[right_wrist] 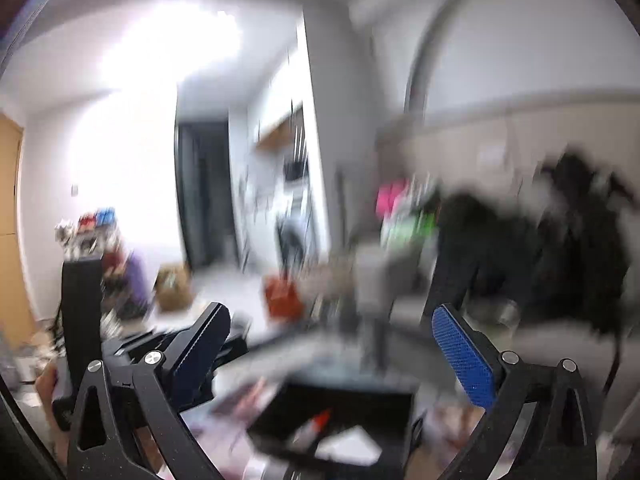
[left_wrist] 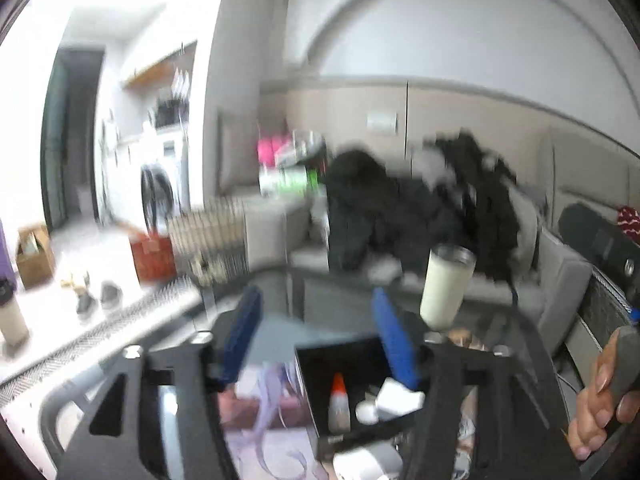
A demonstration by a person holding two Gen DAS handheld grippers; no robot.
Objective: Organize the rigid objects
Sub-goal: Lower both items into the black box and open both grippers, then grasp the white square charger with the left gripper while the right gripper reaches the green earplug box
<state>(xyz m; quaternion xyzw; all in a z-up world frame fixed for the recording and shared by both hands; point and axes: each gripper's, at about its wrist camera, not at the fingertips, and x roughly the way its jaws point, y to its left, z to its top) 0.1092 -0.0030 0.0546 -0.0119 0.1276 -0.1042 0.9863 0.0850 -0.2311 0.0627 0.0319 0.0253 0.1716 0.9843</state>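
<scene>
A black open box (left_wrist: pixel 352 364) sits on a glass table below my left gripper (left_wrist: pixel 320 332). It holds a small glue bottle with an orange tip (left_wrist: pixel 339 400) and white items (left_wrist: pixel 396 398). My left gripper is open and empty above the box's left side. A cream tumbler with a metal rim (left_wrist: pixel 446 286) stands behind the box. In the blurred right wrist view the same box (right_wrist: pixel 340 404) with the glue bottle (right_wrist: pixel 314 426) lies below my right gripper (right_wrist: pixel 332 344), which is open and empty.
A printed mat with a purple-haired figure (left_wrist: pixel 268 412) lies under the box. A grey sofa with black clothing (left_wrist: pixel 400 208) stands behind the table. A red box (left_wrist: pixel 152 258) and a cardboard box (left_wrist: pixel 34 256) sit on the floor at left. The person's hand (left_wrist: pixel 608 396) holds the right gripper handle.
</scene>
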